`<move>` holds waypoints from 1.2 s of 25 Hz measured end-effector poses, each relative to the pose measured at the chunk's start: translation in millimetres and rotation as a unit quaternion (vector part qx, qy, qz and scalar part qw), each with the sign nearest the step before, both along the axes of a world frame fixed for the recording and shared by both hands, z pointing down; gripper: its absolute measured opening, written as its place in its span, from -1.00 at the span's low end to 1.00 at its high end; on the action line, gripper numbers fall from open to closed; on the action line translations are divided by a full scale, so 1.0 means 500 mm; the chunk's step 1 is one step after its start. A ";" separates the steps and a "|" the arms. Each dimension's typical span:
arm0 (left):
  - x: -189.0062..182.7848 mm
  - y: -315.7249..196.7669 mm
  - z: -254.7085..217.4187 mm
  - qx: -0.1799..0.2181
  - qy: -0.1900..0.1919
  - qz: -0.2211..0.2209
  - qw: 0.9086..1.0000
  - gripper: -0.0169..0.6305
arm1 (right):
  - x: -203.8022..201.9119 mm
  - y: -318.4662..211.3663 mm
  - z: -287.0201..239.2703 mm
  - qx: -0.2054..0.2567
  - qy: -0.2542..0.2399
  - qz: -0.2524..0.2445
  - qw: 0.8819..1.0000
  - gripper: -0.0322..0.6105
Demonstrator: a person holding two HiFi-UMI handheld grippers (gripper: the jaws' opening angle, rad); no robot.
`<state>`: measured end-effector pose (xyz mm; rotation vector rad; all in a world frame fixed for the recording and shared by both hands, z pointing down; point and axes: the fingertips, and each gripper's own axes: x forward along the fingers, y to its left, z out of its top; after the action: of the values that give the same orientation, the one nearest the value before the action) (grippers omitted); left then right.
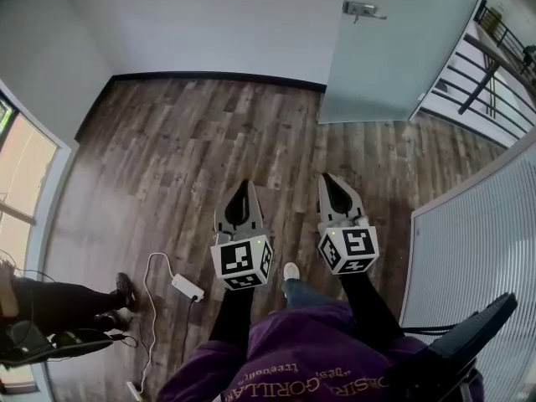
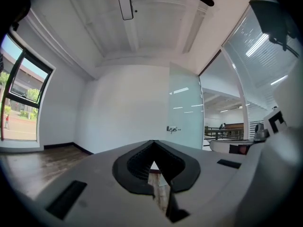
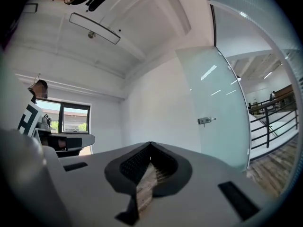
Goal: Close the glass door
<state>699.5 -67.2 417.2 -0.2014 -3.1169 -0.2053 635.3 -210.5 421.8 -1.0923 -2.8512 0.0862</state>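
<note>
Frosted glass, pale and greenish, makes up the glass door (image 1: 394, 48). It stands open, its leaf angled into the room against the white wall (image 1: 209, 23). Its metal handle (image 1: 362, 8) sits high on the leaf in my head view, on the side towards the wall. Past the door's far edge I see a dark railing (image 1: 494, 65) outside the room.

Both grippers are well short of the door and touch nothing. The left gripper (image 1: 244, 188) is level and points at the wall beside the door. Its fingers are closed tip to tip with nothing between them; only floor shows through the gap behind the tips. The right gripper (image 1: 329, 179) is the nearer of the two to the door and points the same way, at the door's handle side. Its fingers are also pressed together and empty.

The wood floor (image 1: 209, 149) runs from the door's foot back to my white shoe (image 1: 291, 270). A ribbed glass panel (image 1: 477, 258) stands on the railing side of the door, closer to me. Far from the door, beyond the left gripper, a white charger (image 1: 188, 287) with its cable lies on the floor. Another person's legs (image 1: 75, 304) are further out still, below a window (image 1: 21, 174).
</note>
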 end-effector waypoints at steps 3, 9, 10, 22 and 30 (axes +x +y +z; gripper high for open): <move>-0.075 0.021 -0.005 0.002 0.003 -0.013 1.000 -0.98 | -0.086 0.027 0.000 -0.002 0.004 -0.011 1.000 -0.93; -0.158 0.084 0.033 0.014 0.023 -0.039 0.999 -0.98 | -0.199 0.088 0.030 0.018 0.016 -0.019 1.000 -0.93; -0.174 0.102 0.037 0.018 0.023 -0.045 0.999 -0.98 | -0.221 0.102 0.035 0.027 0.017 -0.018 0.999 -0.92; -0.472 0.420 0.046 0.018 0.011 -0.058 0.998 -0.98 | -0.513 0.408 0.037 0.038 -0.014 -0.032 0.999 -0.93; -0.643 0.612 0.044 0.031 0.008 -0.051 0.998 -0.98 | -0.688 0.564 0.020 0.019 -0.011 -0.004 1.000 -0.93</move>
<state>378.0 238.7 439.0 -0.3588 -3.0812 -0.2981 291.2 71.4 431.8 -1.1040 -2.8542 0.0187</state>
